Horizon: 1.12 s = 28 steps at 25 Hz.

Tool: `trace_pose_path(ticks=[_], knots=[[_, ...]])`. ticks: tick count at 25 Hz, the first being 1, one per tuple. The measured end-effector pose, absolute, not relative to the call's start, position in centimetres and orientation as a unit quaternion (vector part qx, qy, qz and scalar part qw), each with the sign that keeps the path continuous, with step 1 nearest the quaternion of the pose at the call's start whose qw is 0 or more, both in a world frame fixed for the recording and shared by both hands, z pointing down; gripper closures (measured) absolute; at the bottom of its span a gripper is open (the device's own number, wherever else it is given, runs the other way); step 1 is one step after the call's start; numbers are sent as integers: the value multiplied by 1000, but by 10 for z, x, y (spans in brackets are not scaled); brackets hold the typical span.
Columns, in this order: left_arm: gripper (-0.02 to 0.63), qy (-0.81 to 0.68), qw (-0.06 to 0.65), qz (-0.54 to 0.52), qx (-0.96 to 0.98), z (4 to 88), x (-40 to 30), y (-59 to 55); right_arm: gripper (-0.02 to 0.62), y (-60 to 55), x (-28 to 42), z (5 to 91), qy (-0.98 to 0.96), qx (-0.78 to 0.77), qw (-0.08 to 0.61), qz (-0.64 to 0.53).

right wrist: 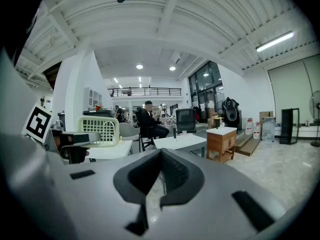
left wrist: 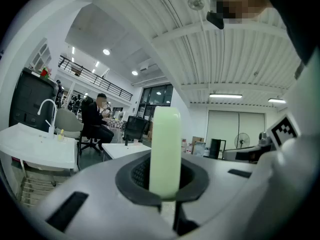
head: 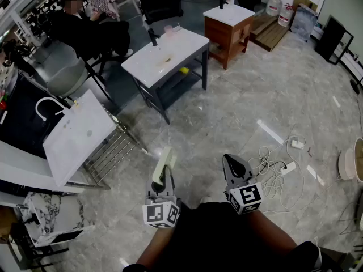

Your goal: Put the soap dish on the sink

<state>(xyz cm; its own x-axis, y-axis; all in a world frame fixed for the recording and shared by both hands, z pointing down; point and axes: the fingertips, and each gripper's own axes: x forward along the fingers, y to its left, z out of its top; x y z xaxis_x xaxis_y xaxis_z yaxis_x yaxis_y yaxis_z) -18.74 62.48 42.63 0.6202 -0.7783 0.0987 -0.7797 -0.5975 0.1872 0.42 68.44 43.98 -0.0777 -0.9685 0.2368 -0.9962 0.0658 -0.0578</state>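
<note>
The soap dish (head: 167, 161) is pale green with a grid bottom and stands on edge between the jaws of my left gripper (head: 163, 173), which is shut on it. In the left gripper view the soap dish (left wrist: 166, 151) rises edge-on from the left gripper (left wrist: 163, 184). My right gripper (head: 234, 163) is shut and holds nothing, as the right gripper view (right wrist: 160, 176) also shows. There the soap dish (right wrist: 100, 129) appears at the left. A white sink (head: 72, 136) with a curved faucet (head: 46, 105) stands ahead to the left, over a metre away, and shows as the sink (left wrist: 35, 145) in the left gripper view.
A white-topped grey table (head: 165, 54) with a sink stands farther ahead, and a wooden cabinet (head: 228, 22) beyond it. A seated person (head: 91, 27) is at the far left. Cables and a power strip (head: 286, 168) lie on the marble floor at the right. A marbled box (head: 51, 217) sits near left.
</note>
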Motion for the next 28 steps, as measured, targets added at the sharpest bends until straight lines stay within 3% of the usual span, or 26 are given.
trace_pose_path(ticks=[16,28], knots=[[586,-423,121,23,898,436,-152,595,597,683,46,469,-710,683,34,165],[584,-390,133,26,911,451,-100,489,597,600,89,487,-687,700,72,180]])
